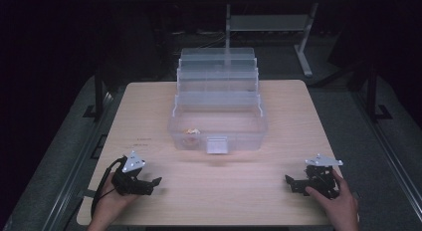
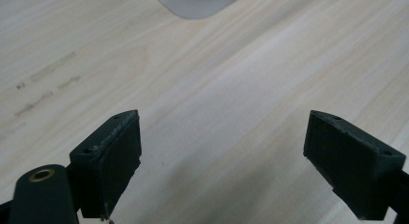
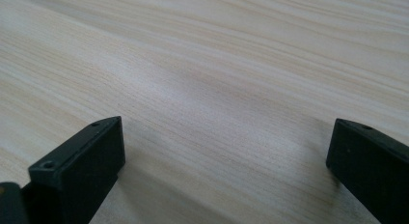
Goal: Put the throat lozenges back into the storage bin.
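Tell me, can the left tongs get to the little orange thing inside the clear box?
Probably yes. The left tongs are open, the table between is bare, and the clear box stands open at the top, so the little orange thing looks reachable from above.

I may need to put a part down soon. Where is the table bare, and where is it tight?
Bare wood lies between the left hand-held gripper and the right hand-held gripper, in front of the clear box, and down both sides of the table. The box crowds the middle and back.

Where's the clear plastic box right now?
In the high view the clear plastic box stands open mid-table toward the far edge, ahead of and between the left tongs and right tongs, touching neither.
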Available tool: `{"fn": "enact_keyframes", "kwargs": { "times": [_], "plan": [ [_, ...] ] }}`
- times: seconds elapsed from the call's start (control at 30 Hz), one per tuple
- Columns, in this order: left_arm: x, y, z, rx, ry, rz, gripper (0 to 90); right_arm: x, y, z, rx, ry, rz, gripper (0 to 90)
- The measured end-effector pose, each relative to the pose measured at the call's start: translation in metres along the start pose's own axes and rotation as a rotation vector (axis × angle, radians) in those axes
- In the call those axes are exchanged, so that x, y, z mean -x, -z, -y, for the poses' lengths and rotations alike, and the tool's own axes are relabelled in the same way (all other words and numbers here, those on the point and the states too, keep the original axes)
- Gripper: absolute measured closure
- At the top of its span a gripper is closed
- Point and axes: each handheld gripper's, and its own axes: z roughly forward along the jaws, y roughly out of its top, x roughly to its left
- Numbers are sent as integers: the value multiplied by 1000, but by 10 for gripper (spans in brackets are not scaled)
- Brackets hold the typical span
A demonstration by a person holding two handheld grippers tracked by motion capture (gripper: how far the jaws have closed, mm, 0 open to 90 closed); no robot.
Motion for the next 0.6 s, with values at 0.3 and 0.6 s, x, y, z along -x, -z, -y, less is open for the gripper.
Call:
{"fn": "enact_keyframes", "kwargs": {
  "times": [0.3,0.6],
  "plan": [
    [0,-1,12,-9,20,5,124,0,0,0,0,0,0,0],
    [2,-5,22,-18,15,14,113,0,0,0,0,0,0,0]
  ]
}}
